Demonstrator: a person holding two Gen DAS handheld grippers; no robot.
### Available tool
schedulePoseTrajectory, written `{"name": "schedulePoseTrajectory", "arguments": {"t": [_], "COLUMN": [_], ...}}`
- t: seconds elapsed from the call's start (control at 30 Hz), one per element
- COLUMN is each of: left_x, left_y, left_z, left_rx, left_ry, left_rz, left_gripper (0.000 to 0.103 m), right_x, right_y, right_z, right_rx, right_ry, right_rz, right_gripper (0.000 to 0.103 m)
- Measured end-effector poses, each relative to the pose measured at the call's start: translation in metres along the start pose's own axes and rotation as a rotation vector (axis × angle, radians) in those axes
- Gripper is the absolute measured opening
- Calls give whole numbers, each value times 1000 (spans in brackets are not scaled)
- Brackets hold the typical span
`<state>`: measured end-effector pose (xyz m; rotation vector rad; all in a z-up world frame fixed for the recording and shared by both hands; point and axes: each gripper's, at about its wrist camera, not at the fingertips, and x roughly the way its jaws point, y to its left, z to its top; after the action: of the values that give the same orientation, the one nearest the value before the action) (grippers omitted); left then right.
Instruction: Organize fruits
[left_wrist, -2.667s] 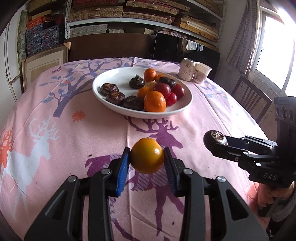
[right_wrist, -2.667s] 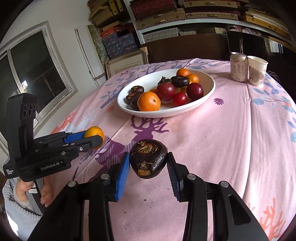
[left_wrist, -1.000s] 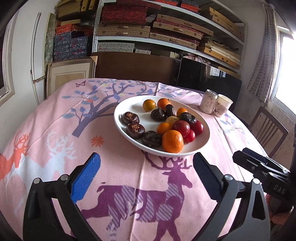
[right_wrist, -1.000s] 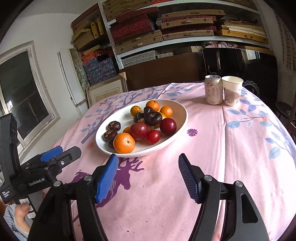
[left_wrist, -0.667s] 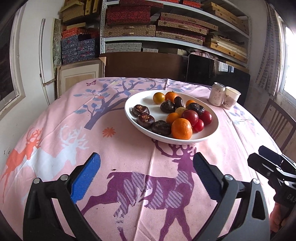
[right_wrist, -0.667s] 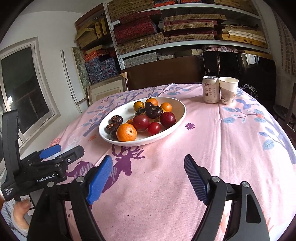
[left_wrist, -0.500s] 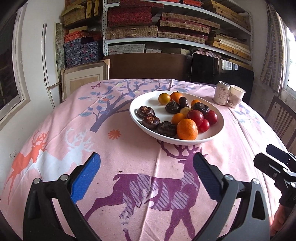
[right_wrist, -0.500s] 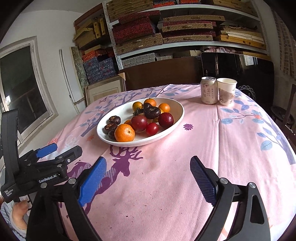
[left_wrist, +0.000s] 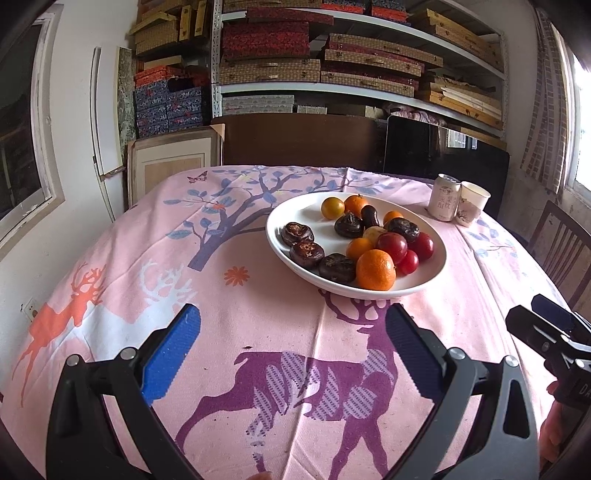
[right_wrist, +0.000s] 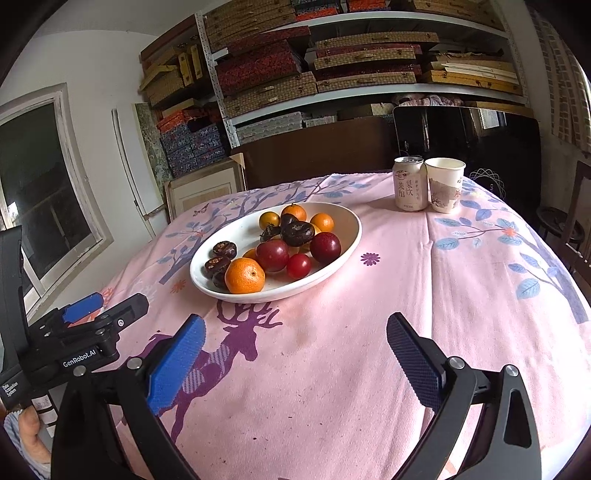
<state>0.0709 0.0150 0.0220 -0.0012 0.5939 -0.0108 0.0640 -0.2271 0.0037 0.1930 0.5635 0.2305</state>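
Nearest, left gripper (left_wrist: 291, 350) and right gripper (right_wrist: 295, 354) hang before the white plate (left_wrist: 436, 273), jaws spread and empty; the right's have just been opening. The orange and dark fruit they carried seconds ago now probably lie among the fruits (right_wrist: 280, 247) heaped there, so nothing seems left to sort.

Both grippers are matte black plastic frames with silver screws at the pivots. The left gripper (left_wrist: 291, 354) carries one bright blue ribbed pad and one dark navy pad; the right gripper (right_wrist: 293, 352) matches it. The left gripper's side housing reads "GenRobot.AI" in white lettering. A grey knit sleeve (right_wrist: 13, 430) shows below that housing.
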Motion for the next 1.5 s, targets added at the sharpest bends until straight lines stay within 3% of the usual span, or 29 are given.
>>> {"name": "schedulePoseTrajectory", "arguments": {"t": [0.13, 0.3, 0.43, 1.5], "left_x": [-4, -8, -7, -9], "left_y": [-3, -9, -7, -14], "left_z": [-1, -3, -3, -4], "left_rx": [22, 56, 48, 68], "left_ry": [-15, -34, -21, -26], "left_rz": [15, 93, 58, 49], "left_gripper": [98, 98, 98, 98], "right_x": [-1, -1, 0, 2], "right_y": [0, 4, 4, 7], "right_z": [0, -1, -2, -4], "right_rx": [2, -14, -13, -15], "right_ry": [-10, -7, 6, 25], "right_rz": [12, 18, 30, 28], "right_gripper": [99, 99, 99, 99]}}
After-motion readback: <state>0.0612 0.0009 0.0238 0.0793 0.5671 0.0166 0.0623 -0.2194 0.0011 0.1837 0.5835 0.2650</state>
